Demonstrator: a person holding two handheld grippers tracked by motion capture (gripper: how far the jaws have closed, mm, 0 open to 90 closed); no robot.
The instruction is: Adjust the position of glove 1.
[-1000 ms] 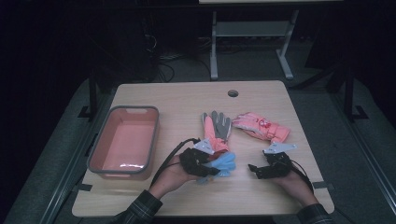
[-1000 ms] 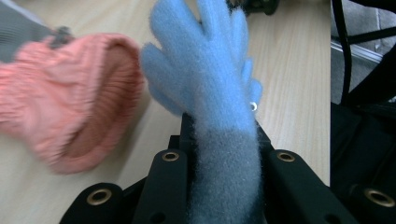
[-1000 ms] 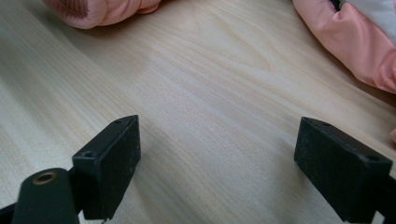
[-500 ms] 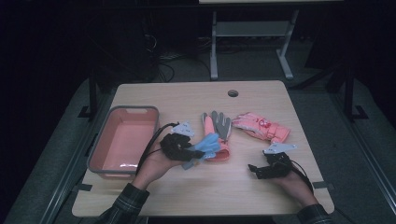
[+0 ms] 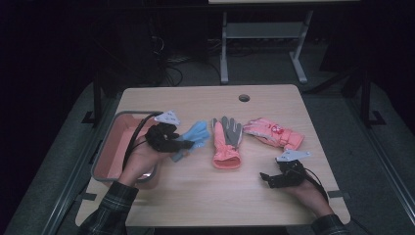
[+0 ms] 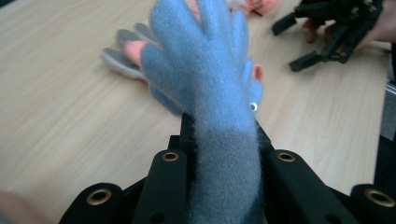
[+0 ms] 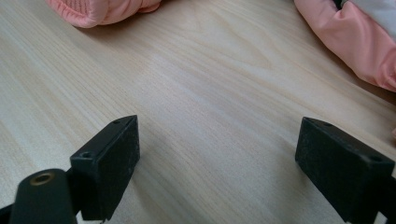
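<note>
Blue fuzzy glove [image 6: 205, 79] clamped by its cuff in left tool [image 5: 183, 145], lifted above the table [image 5: 195, 196] just beside the pink bin [image 5: 105, 156]. Right next to it, flat on the wood, a coral glove with grey palm [image 5: 226, 142]; farther right, a pink padded mitten [image 5: 274, 133]. Right tool [image 5: 266, 178] low near the front edge, jaws wide apart, gripping nothing.

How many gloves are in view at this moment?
3: a blue glove clamped in the left gripper beside the pink bin, a grey-and-coral glove mid-table, and a pink glove to its right.
</note>
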